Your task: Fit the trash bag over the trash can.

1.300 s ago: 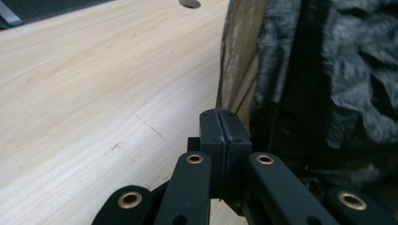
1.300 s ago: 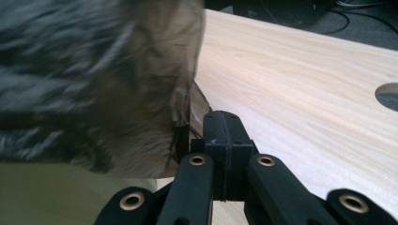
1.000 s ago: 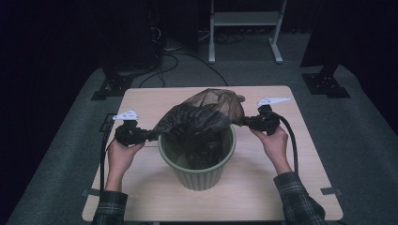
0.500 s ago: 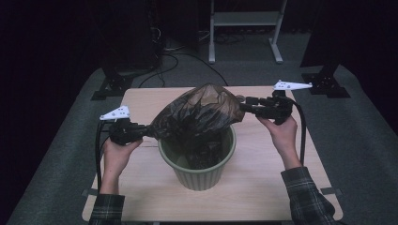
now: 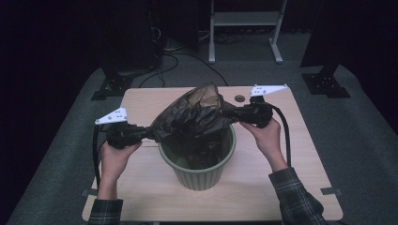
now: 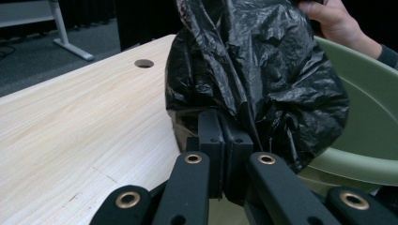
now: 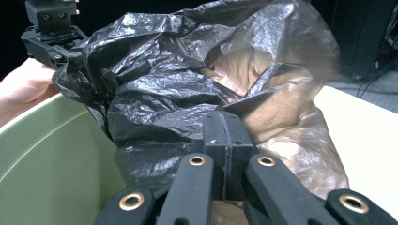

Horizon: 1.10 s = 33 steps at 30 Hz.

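Your left gripper is clamped on the left edge of the black plastic bag; in the left gripper view its two jaws stand pressed together with a pinch of the crinkled bag caught between them. Your right gripper is clenched on the bag's right edge, and its jaws have just been closing; in the right gripper view they meet flat with the film of the bag nipped between them.

The bag hangs stretched between your two grippers, above the green bin. It is bunched and puffed up in the middle, with its upper part thin enough to look brownish where light comes through. Its lower folds dip into the mouth of the bin; whether they touch the inside wall cannot be told.

The bin stands upright on the wooden table, about midway between the left and right edges and a little nearer the front edge, on your side. A small round hole lies in the tabletop near the far edge, just behind your right gripper.

Your left hand holds its gripper to the left of the bin, lower than the other; your right hand holds its gripper above the bin's right rim. In the left gripper view the bin's rim curves away behind the bag.
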Each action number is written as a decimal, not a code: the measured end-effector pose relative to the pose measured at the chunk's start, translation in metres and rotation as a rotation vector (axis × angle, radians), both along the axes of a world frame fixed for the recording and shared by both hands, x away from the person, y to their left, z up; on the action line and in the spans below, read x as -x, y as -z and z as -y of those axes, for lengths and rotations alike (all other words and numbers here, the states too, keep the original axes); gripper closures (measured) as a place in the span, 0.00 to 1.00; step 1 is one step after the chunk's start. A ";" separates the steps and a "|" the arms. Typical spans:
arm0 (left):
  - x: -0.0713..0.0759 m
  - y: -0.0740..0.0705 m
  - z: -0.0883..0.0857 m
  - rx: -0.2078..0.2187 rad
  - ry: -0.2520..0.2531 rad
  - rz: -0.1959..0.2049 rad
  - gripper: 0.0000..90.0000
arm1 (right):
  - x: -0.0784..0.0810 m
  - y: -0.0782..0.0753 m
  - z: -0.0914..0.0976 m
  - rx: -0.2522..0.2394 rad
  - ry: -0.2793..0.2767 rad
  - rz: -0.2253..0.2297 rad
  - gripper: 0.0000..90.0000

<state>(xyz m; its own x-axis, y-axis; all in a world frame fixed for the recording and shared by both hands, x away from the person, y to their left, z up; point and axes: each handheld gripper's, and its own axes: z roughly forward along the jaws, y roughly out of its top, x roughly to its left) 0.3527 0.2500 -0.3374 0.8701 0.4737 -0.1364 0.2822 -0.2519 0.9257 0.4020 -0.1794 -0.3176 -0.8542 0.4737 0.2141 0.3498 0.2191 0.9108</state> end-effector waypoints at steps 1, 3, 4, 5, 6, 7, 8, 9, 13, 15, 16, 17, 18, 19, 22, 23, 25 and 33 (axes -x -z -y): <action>0.002 -0.001 -0.001 0.007 0.002 0.002 0.98 | 0.003 0.000 0.002 -0.010 -0.010 -0.003 1.00; 0.006 -0.002 -0.002 0.020 0.007 0.005 0.98 | 0.011 -0.002 0.006 -0.018 -0.022 0.011 1.00; 0.008 -0.002 -0.002 0.027 0.011 0.004 0.98 | 0.016 -0.002 0.008 -0.022 -0.026 0.018 1.00; 0.010 -0.002 -0.002 0.032 0.012 0.007 0.98 | 0.022 -0.002 0.010 -0.031 -0.032 0.027 1.00; 0.012 -0.002 -0.003 0.040 0.013 0.005 0.98 | 0.028 -0.002 0.013 -0.031 -0.036 0.036 1.00; 0.014 -0.002 -0.003 0.042 0.015 0.008 0.98 | 0.034 -0.002 0.015 -0.034 -0.040 0.042 1.00; 0.017 -0.003 -0.003 0.044 0.016 0.010 0.98 | 0.040 -0.001 0.018 -0.040 -0.045 0.049 1.00; 0.018 -0.003 -0.003 0.048 0.017 0.010 0.98 | 0.046 0.000 0.020 -0.050 -0.052 0.057 1.00; 0.028 -0.002 -0.006 0.067 0.024 0.013 0.98 | 0.071 0.004 0.030 -0.058 -0.077 0.074 1.00; 0.033 0.000 -0.007 0.075 0.027 0.012 0.97 | 0.083 0.007 0.035 -0.066 -0.092 0.083 1.00; 0.035 0.000 -0.008 0.080 0.028 0.011 0.97 | 0.089 0.009 0.037 -0.071 -0.098 0.084 1.00; 0.037 0.001 -0.008 0.083 0.027 0.011 0.97 | 0.096 0.011 0.041 -0.083 -0.102 0.094 1.00; 0.037 0.001 -0.008 0.083 0.027 0.011 0.97 | 0.096 0.011 0.041 -0.083 -0.102 0.094 1.00; 0.041 0.003 -0.009 0.085 0.028 0.012 0.97 | 0.105 0.015 0.045 -0.105 -0.120 0.100 1.00; 0.043 0.006 -0.010 0.085 0.034 0.004 0.97 | 0.112 0.021 0.047 -0.099 -0.126 0.101 1.00; 0.045 0.009 -0.010 0.090 0.037 -0.003 0.97 | 0.118 0.030 0.047 -0.090 -0.140 0.084 1.00; 0.047 0.013 -0.010 0.084 0.043 -0.017 0.97 | 0.123 0.039 0.046 -0.079 -0.157 0.068 1.00; 0.046 0.025 -0.005 0.047 0.042 -0.053 0.97 | 0.124 0.064 0.034 -0.008 -0.182 0.013 1.00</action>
<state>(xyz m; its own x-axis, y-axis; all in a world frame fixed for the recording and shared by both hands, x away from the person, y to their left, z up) 0.3066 0.2549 -0.3624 0.8799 0.4289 -0.2047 0.3217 -0.2207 0.9208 0.2779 -0.2134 -0.3814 -0.9284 0.3097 0.2053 0.2931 0.2707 0.9170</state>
